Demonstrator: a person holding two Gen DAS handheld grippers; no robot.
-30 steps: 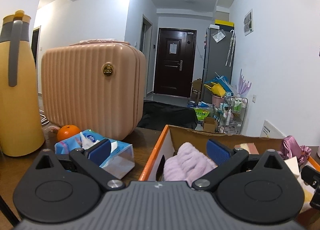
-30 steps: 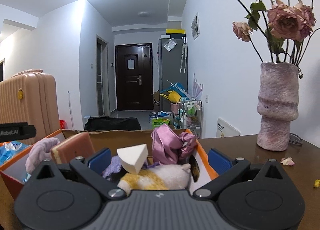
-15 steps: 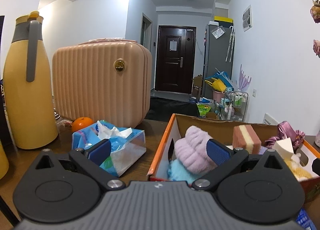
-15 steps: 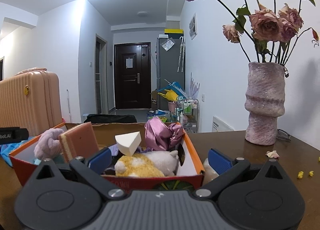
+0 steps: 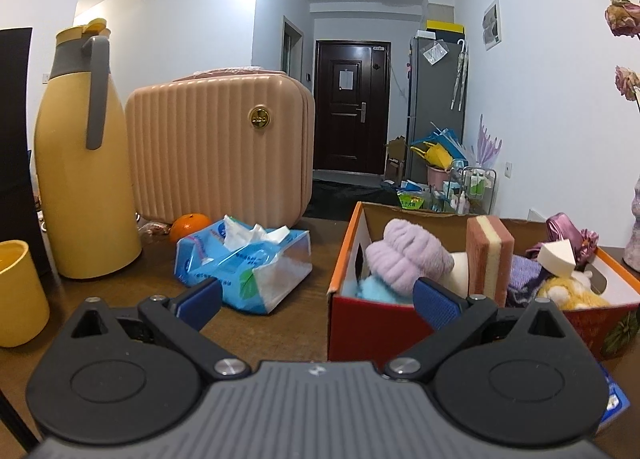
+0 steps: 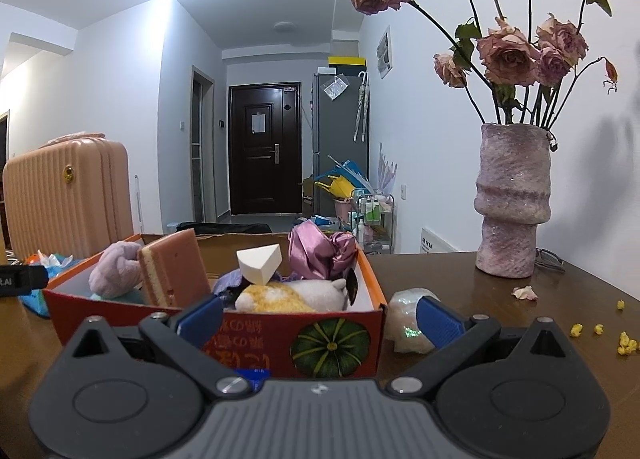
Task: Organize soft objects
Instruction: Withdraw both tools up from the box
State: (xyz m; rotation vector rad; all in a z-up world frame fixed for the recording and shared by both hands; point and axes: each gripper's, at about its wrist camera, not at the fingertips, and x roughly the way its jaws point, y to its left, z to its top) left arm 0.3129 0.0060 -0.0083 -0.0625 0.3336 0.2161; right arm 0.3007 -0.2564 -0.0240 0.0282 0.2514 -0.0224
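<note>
Between the left gripper (image 5: 318, 301) and the tissue pack (image 5: 244, 263) there is only a narrow strip of bare table (image 5: 120, 291). The red box (image 5: 368, 333) stands directly before its right finger and blocks the way forward at table level; the box is open on top, but it is filled with soft things. The yellow jug (image 5: 80, 155), the yellow cup (image 5: 20, 293) and the pink case (image 5: 220, 147) close the left side.

Before the right gripper (image 6: 320, 317), the same box (image 6: 304, 343) and a white wrapped lump (image 6: 410, 317) just beside it stand in the path. To the right, the table (image 6: 560, 323) is open up to the vase (image 6: 512, 203), with only small crumbs.
</note>
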